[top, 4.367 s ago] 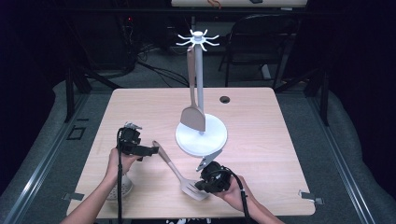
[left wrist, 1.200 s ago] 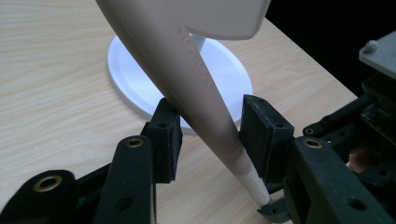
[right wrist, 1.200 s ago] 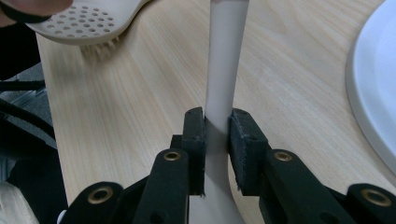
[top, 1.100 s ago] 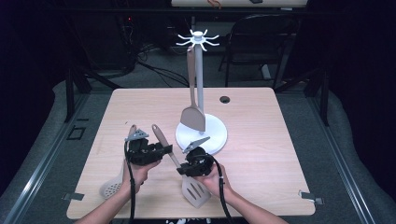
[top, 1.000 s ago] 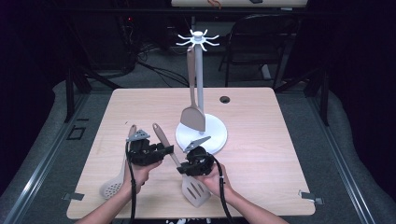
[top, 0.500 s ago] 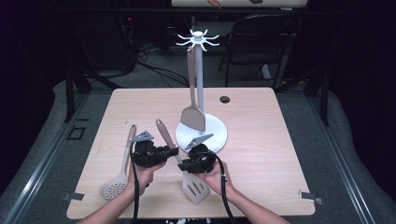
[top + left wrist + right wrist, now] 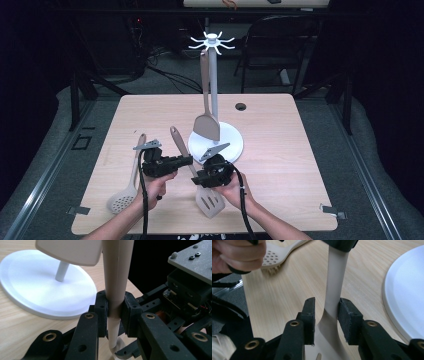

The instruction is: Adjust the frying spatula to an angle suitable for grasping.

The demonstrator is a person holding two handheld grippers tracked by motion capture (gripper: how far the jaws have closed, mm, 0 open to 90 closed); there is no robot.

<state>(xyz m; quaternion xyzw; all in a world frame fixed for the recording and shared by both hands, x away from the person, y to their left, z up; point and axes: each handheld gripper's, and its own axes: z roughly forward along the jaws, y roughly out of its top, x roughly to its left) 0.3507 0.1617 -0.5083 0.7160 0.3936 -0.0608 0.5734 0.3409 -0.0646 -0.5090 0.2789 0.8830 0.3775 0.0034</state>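
Observation:
A beige slotted turner [image 7: 210,202] is held tilted above the table, handle up and to the left. My left gripper [image 7: 189,161] has just been closing and is shut on its handle [image 7: 117,270], both pads pressed to it. My right gripper [image 7: 200,177] sits lower, by the turner's neck [image 7: 335,277]. Its jaws have just been opening: the neck stands between them, with a gap at the left pad [image 7: 310,315]. In the gripper views, the left gripper [image 7: 115,307] and right gripper [image 7: 326,312] each look along the turner.
A white utensil stand [image 7: 214,75] with a round base [image 7: 227,145] stands just behind the grippers, a solid spatula [image 7: 206,125] hanging from it. A perforated skimmer spoon [image 7: 122,202] lies at the front left. A small dark hole [image 7: 240,106] marks the tabletop farther back.
My left gripper has shifted right and closed on the turner's handle. The right gripper's jaws have loosened around the neck. The skimmer spoon stays on the table.

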